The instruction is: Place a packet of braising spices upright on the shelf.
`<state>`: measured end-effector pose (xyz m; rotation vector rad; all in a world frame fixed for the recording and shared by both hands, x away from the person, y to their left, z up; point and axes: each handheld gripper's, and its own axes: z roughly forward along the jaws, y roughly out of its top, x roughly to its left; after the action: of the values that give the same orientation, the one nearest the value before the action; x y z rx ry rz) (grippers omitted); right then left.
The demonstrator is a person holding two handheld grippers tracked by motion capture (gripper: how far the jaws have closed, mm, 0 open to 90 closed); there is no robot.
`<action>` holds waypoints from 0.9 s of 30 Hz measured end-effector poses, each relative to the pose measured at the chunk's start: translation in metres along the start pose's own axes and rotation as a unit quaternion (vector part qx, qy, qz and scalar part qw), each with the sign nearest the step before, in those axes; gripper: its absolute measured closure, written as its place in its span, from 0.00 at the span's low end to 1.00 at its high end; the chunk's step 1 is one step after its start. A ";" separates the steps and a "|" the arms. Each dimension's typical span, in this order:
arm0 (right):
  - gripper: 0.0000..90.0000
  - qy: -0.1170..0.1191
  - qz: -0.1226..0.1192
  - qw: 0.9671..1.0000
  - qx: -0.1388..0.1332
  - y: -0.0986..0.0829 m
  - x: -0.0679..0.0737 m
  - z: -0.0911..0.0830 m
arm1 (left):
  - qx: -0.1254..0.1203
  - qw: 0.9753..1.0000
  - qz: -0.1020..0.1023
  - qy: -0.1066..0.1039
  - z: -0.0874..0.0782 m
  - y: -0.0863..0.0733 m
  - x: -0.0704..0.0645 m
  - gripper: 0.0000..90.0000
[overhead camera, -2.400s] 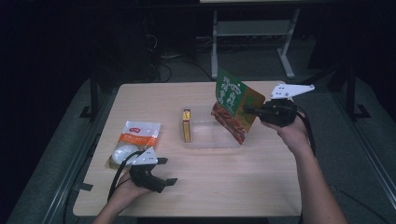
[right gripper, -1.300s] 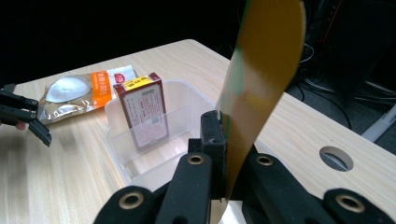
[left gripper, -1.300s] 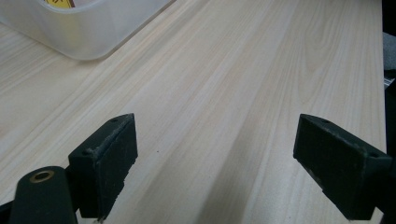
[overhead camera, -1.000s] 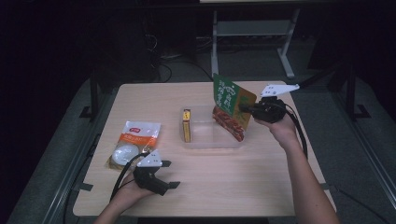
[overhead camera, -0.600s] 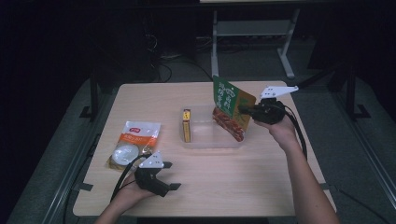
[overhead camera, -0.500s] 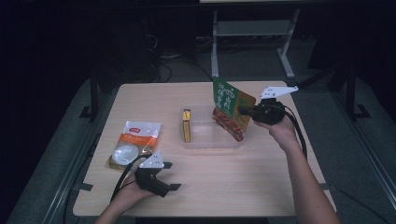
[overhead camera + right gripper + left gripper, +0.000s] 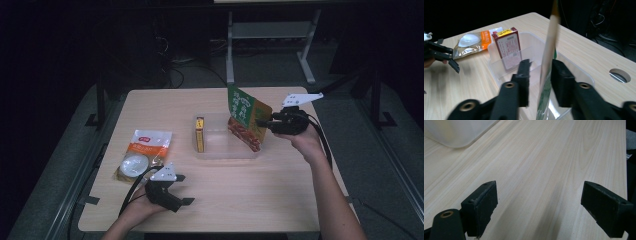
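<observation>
With my right tongs [image 7: 537,77] slack around the green pouch [image 7: 246,120] standing in the clear bin [image 7: 220,150], and left tongs [image 7: 539,207] released over the surface [image 7: 240,200], it could topple out.

On the bench [image 7: 220,200] I see the bin [image 7: 220,150] at the middle, with a box [image 7: 199,134] at its left end and a pouch [image 7: 246,120] at its right end, a flat packet [image 7: 144,155] lying left of it.
</observation>
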<state>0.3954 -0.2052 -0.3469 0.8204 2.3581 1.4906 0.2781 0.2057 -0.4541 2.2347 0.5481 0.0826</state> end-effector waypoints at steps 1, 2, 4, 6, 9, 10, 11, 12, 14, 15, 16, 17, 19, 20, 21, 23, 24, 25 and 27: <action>0.67 -0.002 0.001 1.000 0.002 -0.001 0.000 -0.001 | 0.000 1.000 0.000 0.000 0.000 0.000 0.000 0.15; 0.65 -0.002 0.001 1.000 0.003 -0.001 0.000 -0.002 | 0.000 1.000 0.001 0.001 -0.001 0.000 0.000 0.15; 0.58 -0.004 0.000 1.000 0.004 -0.004 0.001 -0.005 | 0.000 1.000 0.001 0.001 -0.001 0.000 0.001 0.15; 0.54 -0.008 -0.001 1.000 0.007 -0.006 0.002 -0.007 | 0.000 1.000 0.000 0.001 -0.001 0.000 0.001 0.15; 0.50 -0.008 0.007 1.000 0.021 -0.009 0.005 -0.011 | 0.000 1.000 0.004 0.002 -0.001 0.000 0.002 0.15; 0.50 -0.009 0.005 1.000 0.020 -0.011 0.006 -0.012 | -0.001 1.000 0.002 0.002 -0.002 0.000 0.002 0.15; 0.49 -0.005 0.005 1.000 0.022 -0.014 0.008 -0.013 | -0.001 1.000 0.003 0.002 -0.002 0.000 0.002 0.15; 0.48 -0.007 0.006 1.000 0.026 -0.015 0.009 -0.013 | -0.001 1.000 0.004 0.002 -0.002 0.000 0.002 0.15; 0.48 -0.015 0.000 0.999 0.041 -0.020 0.013 -0.014 | 0.000 1.000 0.005 0.000 -0.002 0.000 0.002 0.15; 0.46 -0.020 0.000 0.999 0.048 -0.022 0.014 -0.015 | 0.000 1.000 0.001 -0.002 -0.002 0.001 0.001 0.15; 0.46 -0.025 -0.002 0.998 0.055 -0.024 0.016 -0.016 | 0.000 1.000 0.004 -0.001 -0.002 0.001 0.001 0.15; 0.46 -0.026 -0.004 0.998 0.049 -0.026 0.018 -0.017 | -0.001 1.000 0.006 -0.001 -0.002 0.001 0.001 0.15; 0.45 -0.025 -0.001 0.999 0.048 -0.031 0.021 -0.020 | -0.002 1.000 0.008 -0.001 -0.001 0.001 0.000 0.15; 0.44 -0.029 -0.002 0.998 0.054 -0.034 0.023 -0.020 | -0.002 1.000 0.008 -0.001 -0.001 0.001 0.000 0.15; 0.44 -0.032 -0.006 0.998 0.058 -0.037 0.025 -0.021 | -0.001 1.000 0.010 -0.002 -0.001 0.001 0.000 0.15; 0.44 -0.032 -0.003 0.998 0.058 -0.044 0.029 -0.023 | 0.000 1.000 0.005 -0.004 -0.001 0.000 -0.001 0.15; 0.43 -0.031 -0.002 0.998 0.059 -0.047 0.031 -0.023 | 0.002 1.000 0.006 -0.004 -0.001 0.000 0.000 0.15; 0.43 -0.032 -0.003 0.998 0.062 -0.052 0.034 -0.024 | 0.002 1.000 0.009 -0.004 -0.001 0.000 0.000 0.15; 0.42 -0.033 0.001 0.997 0.065 -0.059 0.039 -0.024 | 0.004 1.000 0.008 -0.005 -0.001 0.000 0.000 0.15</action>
<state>0.3324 -0.2201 -0.3839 0.8889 2.4267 1.3010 0.2777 0.2061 -0.4530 2.2453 0.5265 0.0777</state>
